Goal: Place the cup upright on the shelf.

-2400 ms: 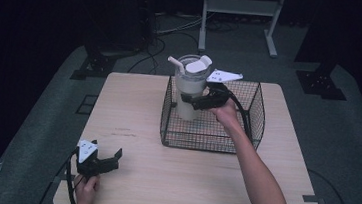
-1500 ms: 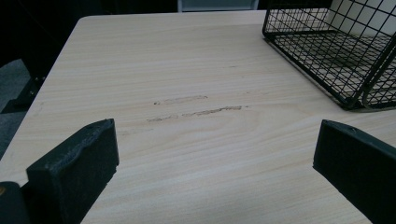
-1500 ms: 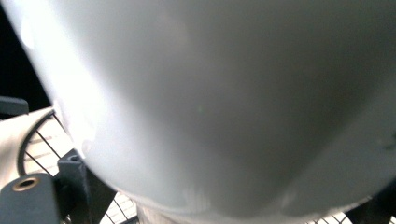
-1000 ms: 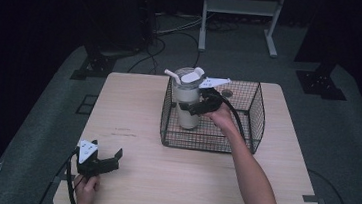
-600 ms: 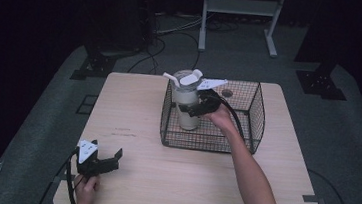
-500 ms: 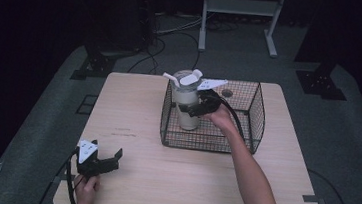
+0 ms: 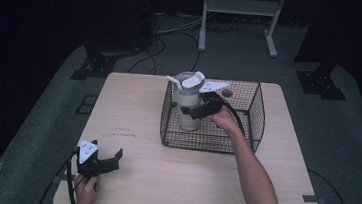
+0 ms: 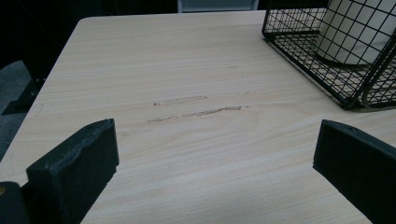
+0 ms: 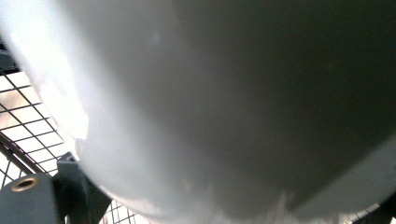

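Dark room, pale bench (image 7: 201, 179). Right tool (image 7: 194, 111) clamps tumbler (image 7: 187, 102) inside basket (image 7: 252, 120) — rim snag could tip it; left tool (image 7: 104, 164) wide, idle.

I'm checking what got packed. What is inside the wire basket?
A pale tumbler with a lid and straw stands upright at the left end of the wire basket, with the right tongs closed around it. The basket floor behind the hand and tumbler is hidden.

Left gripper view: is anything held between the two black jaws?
No. The left gripper has its jaws wide apart with bare light wooden table between them; the black wire basket sits farther off.
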Tool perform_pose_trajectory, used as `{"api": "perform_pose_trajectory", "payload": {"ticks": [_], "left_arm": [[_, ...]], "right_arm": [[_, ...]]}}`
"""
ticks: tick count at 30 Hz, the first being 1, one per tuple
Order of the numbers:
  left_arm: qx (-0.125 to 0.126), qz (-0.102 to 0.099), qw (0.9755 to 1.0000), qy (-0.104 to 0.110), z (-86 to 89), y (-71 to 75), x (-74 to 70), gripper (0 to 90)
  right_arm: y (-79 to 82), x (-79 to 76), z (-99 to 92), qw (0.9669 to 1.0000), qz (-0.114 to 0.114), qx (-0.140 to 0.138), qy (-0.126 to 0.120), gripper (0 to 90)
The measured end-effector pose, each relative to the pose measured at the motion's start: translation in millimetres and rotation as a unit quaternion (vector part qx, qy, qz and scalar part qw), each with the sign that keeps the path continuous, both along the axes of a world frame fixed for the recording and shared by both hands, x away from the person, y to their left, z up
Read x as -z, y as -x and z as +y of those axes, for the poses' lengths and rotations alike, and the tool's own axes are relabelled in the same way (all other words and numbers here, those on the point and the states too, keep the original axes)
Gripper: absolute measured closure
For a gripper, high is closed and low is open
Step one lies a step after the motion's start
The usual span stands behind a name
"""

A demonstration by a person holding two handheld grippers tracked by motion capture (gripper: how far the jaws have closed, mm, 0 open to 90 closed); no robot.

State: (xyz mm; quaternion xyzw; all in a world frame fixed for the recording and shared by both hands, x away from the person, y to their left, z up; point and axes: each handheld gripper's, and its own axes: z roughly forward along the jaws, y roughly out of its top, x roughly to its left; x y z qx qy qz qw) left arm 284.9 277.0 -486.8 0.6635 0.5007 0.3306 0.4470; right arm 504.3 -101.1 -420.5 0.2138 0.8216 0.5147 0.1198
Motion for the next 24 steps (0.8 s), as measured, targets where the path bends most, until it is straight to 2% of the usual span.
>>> {"api": "perform_pose_trajectory", "payload": {"ticks": [11,24], "left_arm": [[0.000,-0.001,1.0000,-0.003,-0.2,0.0,-0.1,0.0],[0.000,-0.001,1.0000,-0.003,-0.8,-0.2,0.2,0.0]], "right_arm": [[3.1,4.3,-5.1,0.9999,-0.006,-0.001,-0.012,7.9],[6.0,4.1,-11.4,0.9999,-0.009,-0.002,-0.008,7.8]]}}
